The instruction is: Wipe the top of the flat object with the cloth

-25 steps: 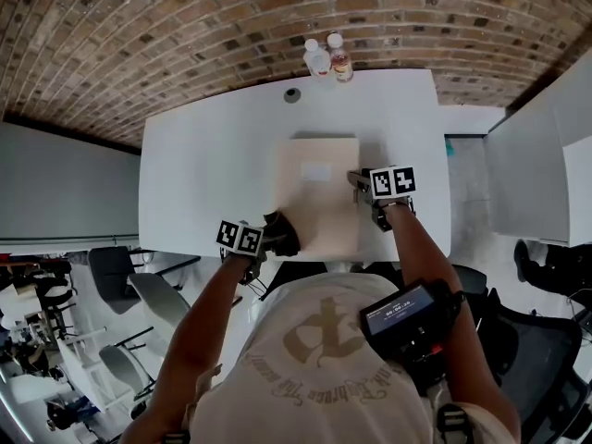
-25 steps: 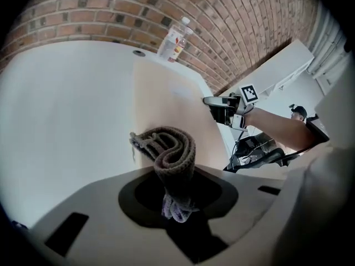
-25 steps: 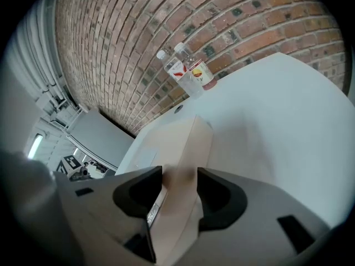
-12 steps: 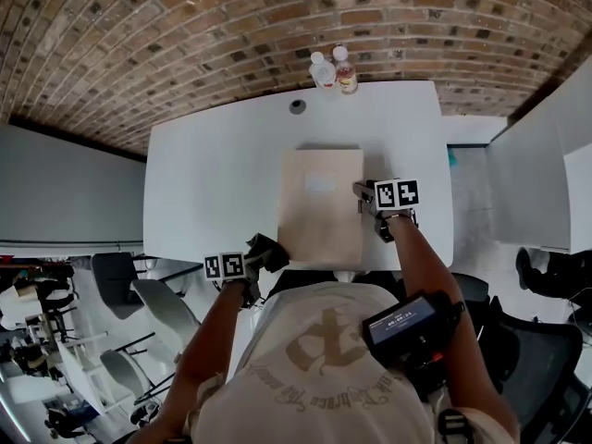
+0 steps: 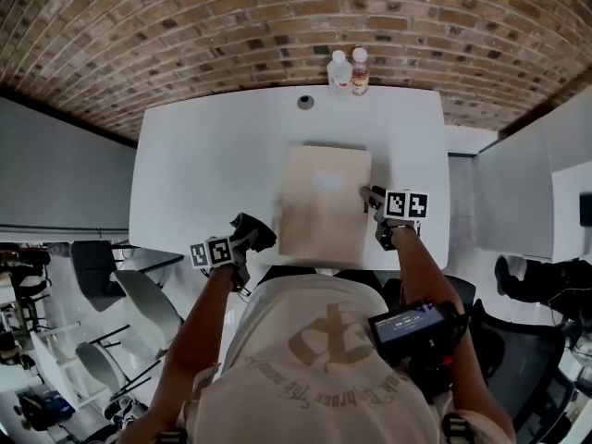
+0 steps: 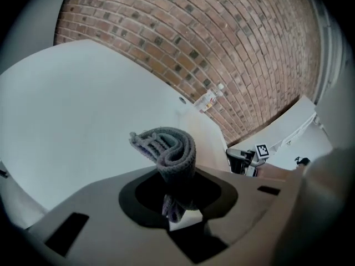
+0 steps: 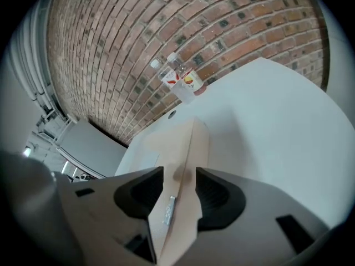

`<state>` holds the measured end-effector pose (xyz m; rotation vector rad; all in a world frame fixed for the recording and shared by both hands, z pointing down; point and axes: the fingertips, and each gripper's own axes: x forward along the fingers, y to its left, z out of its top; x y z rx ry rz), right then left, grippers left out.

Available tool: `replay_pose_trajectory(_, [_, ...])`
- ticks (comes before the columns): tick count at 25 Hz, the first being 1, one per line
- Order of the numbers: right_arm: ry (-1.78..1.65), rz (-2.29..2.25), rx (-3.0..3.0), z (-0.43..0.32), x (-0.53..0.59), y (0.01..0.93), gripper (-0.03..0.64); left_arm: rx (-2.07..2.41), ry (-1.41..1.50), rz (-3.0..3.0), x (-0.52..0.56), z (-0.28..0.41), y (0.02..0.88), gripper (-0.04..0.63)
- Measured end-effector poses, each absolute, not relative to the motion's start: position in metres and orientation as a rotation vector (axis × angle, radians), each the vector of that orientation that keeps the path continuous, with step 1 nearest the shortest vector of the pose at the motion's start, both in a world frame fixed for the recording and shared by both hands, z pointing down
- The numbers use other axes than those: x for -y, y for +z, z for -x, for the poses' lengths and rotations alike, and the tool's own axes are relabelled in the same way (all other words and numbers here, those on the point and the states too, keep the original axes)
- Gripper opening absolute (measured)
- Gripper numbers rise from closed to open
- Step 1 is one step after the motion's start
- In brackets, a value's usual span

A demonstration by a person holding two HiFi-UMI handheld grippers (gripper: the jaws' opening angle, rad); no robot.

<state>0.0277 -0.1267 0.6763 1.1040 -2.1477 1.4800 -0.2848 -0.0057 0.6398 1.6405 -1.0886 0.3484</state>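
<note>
White table (image 5: 203, 174), smooth and hard, carries the flat box (image 5: 324, 206), tan matte cardboard with a pale label, lying near its front edge. The box looks light and may skid or tip under a wiping stroke, since the right gripper (image 7: 178, 184), jaws just closing about the box's right edge, is not seen to press it. Left gripper (image 6: 177, 201), clenched on the cloth (image 6: 172, 148), a dark ribbed knit rolled in a thick curl, hangs left of the box. The bunched roll may touch only narrowly or slip free.
</note>
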Motion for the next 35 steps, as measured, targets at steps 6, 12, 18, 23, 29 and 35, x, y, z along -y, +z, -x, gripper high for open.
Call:
replay_pose_trajectory(6, [1.519,-1.186,2.050,-0.016,0.079,0.676,0.195,1.240,0.298,-1.838,0.067,0.302,0.617,0.110])
replay_pose_trajectory(12, [1.470,-1.277,1.981,-0.018,0.071,0.684,0.195,1.239,0.365,-1.953,0.126,0.297,0.627,0.110])
replay_pose_trajectory(18, [1.464,-1.280,1.894,-0.016,0.065,0.683,0.193,1.182,0.439,-2.038,0.177,0.284,0.643,0.110])
replay_pose_trajectory(23, [1.462,-1.319,1.868,-0.010,0.070,0.683,0.190,1.138,0.602,-2.118,0.217,0.273,0.656,0.109])
replay_pose_trajectory(29, [1.409,-1.283,1.834,-0.009,0.069,0.683,0.190,1.108,0.846,-2.285,0.249,0.254,0.669,0.109])
replay_pose_trajectory(35, [1.447,-1.321,1.829,-0.012,0.070,0.684,0.190,0.947,0.877,-2.430,0.246,0.221,0.673,0.106])
